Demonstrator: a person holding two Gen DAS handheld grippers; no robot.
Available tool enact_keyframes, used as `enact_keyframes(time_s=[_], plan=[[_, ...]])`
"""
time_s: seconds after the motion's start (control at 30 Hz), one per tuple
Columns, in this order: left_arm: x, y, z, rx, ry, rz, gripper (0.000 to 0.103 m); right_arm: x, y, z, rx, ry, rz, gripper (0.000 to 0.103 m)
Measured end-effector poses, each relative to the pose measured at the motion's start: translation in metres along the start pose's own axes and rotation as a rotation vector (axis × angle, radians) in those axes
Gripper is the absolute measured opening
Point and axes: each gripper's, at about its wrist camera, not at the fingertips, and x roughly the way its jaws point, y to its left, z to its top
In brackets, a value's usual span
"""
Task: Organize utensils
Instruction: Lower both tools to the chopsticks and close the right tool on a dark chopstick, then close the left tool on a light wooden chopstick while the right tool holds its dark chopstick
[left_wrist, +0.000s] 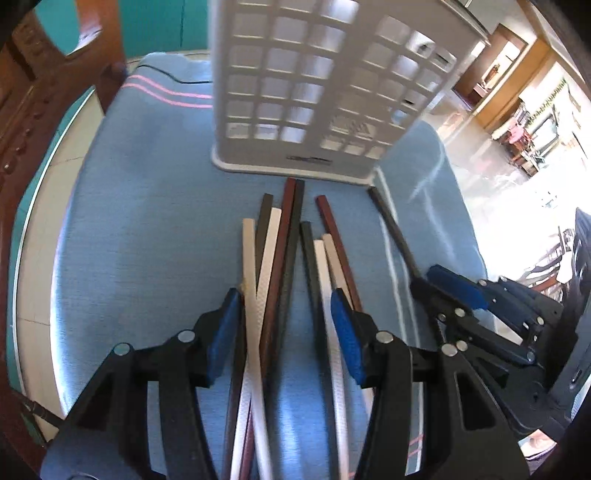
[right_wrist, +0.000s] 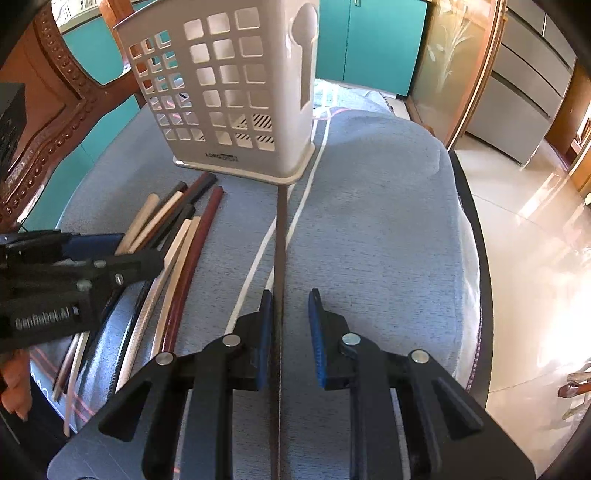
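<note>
So the chopsticks (left_wrist: 284, 258) are lying in a loose bundle on the blue cloth (left_wrist: 147, 240), a mix of white, dark red and black ones, their far ends pointing at the white plastic utensil holder (left_wrist: 295, 92) standing upright just beyond them. One dark chopstick (right_wrist: 279, 258) lies apart from the pile, off to its right, its far tip ending right at the holder's base (right_wrist: 258, 171).

The left claw (left_wrist: 286, 325) sits low over the bundle, jaws about halfway apart with several sticks running between the blue pads (left_wrist: 225, 332). The left pad looks to be touching a white stick, but the blur is bad there, so I wouldn't call it a grip.

The right claw (right_wrist: 290, 332) is around that lone dark chopstick. Its jaws are fairly narrow, the stick lies right against the left pad (right_wrist: 264, 332) and there's a clear gap to the other pad, so it isn't pinched.

The cloth covers a round table (left_wrist: 33, 258), with a carved wooden chair back (right_wrist: 48, 122) behind.
</note>
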Motion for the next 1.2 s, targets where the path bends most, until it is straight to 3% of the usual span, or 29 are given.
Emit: enact_keyframes(time_s=[0.37, 0.5, 0.57, 0.6, 0.77, 1.03, 1.07, 1.13, 1.2], plan=[[-0.001, -0.013, -0.006, 0.034, -0.027, 0.001, 0.05, 0.005, -0.012, 0.008, 0.029, -0.026, 0.007, 0.022], [-0.022, -0.018, 0.0, 0.052, -0.066, 0.046, 0.05, 0.01, -0.007, 0.016, 0.009, -0.032, 0.009, 0.024], [-0.027, -0.013, 0.002, 0.053, -0.085, 0.084, 0.05, 0.01, -0.004, 0.017, -0.007, -0.028, -0.003, 0.016], [-0.029, -0.01, 0.003, 0.051, -0.087, 0.099, 0.05, 0.01, -0.005, 0.017, 0.0, -0.02, 0.01, 0.006], [-0.029, 0.011, 0.007, 0.009, -0.067, 0.157, 0.043, 0.01, -0.02, 0.019, 0.068, 0.006, 0.035, 0.006], [-0.028, 0.003, 0.004, 0.048, -0.055, 0.1, 0.042, 0.014, -0.03, 0.027, 0.07, -0.013, 0.038, 0.008], [-0.025, 0.001, 0.003, 0.057, -0.044, 0.108, 0.041, 0.015, -0.029, 0.028, 0.061, -0.013, 0.032, 0.008], [-0.019, -0.001, 0.001, 0.063, -0.034, 0.105, 0.022, 0.017, -0.025, 0.027, 0.054, -0.017, 0.026, 0.008], [-0.019, -0.002, 0.001, 0.064, -0.03, 0.089, 0.017, 0.015, -0.019, 0.023, 0.048, -0.024, 0.023, 0.008]])
